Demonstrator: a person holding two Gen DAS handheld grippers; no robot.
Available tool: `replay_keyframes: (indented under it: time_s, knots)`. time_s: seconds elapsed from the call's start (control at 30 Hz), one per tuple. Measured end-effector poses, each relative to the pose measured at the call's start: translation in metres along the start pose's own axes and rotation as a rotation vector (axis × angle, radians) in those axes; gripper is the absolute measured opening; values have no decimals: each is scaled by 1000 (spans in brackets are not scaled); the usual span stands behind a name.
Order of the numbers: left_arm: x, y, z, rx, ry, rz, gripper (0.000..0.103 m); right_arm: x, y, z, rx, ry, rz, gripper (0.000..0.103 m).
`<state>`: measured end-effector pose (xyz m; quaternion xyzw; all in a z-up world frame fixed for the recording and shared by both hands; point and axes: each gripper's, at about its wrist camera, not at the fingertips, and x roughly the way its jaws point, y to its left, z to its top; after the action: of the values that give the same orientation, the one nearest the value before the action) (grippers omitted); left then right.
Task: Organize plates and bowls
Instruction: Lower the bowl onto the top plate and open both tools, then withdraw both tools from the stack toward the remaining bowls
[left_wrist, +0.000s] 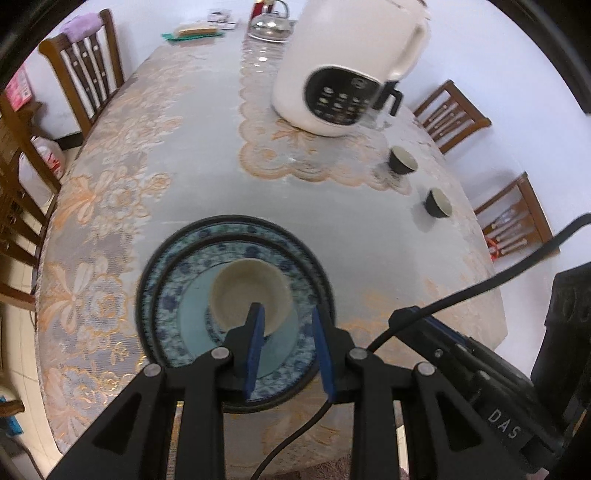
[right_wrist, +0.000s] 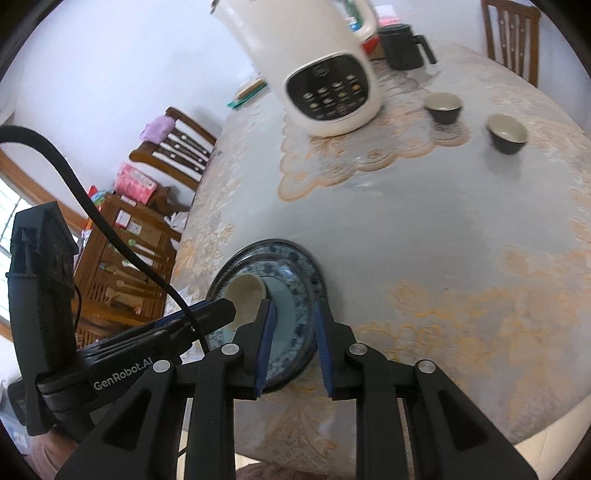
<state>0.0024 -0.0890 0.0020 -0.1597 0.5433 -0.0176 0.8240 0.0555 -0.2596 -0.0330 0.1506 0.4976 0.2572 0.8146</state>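
Cream bowl (left_wrist: 249, 291) sits on two stacked blue-patterned plates (left_wrist: 184, 273) near the table (left_wrist: 332, 206) edge. Left gripper (left_wrist: 286, 339) and right gripper (right_wrist: 291, 332) hang over it, jaws narrow, holding nothing. Two dark bowls (left_wrist: 437, 203) remain apart; approach their rims slowly, avoiding the white cooker (left_wrist: 347, 66).

Bowl (left_wrist: 249, 293) on stacked plates (left_wrist: 166, 291); cups (left_wrist: 437, 202) right.

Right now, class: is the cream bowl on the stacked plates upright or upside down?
Upright. The cream bowl shows its open mouth and hollow inside, resting on the top blue-patterned plate.
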Motion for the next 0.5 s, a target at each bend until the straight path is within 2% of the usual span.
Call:
replay_keyframes:
  time_s: [0.23,0.5]
  knots:
    - [8,-34,5,56,10,-24,27,-30,-27,3,22,-51,-50,23]
    - [21,-72,13,95,30,-35,27,-51,-66,7,65,-67,-77,23]
